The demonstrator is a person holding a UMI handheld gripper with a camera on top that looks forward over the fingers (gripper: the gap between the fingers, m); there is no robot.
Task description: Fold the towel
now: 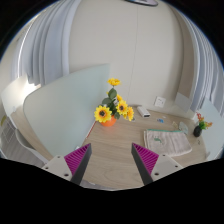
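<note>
Your gripper (112,163) is wide open w/ nothing between the fingers, magenta pads (77,160) facing in, both hovering over bare wooden table (118,158). The towel (167,141) lies flat on the table just beyond the right finger & a bit off to its right; looks striped/checked, light grey-white, edges somewhat rumpled, not touching either finger. Straight ahead, well past the fingers, stands a bunch of sunflowers (113,106) in the middle of the table. Left of the flowers you've got a pale chair back (68,100). Far right, near the table edge, a small red & green item (199,126), too small to tell what it is.
</note>
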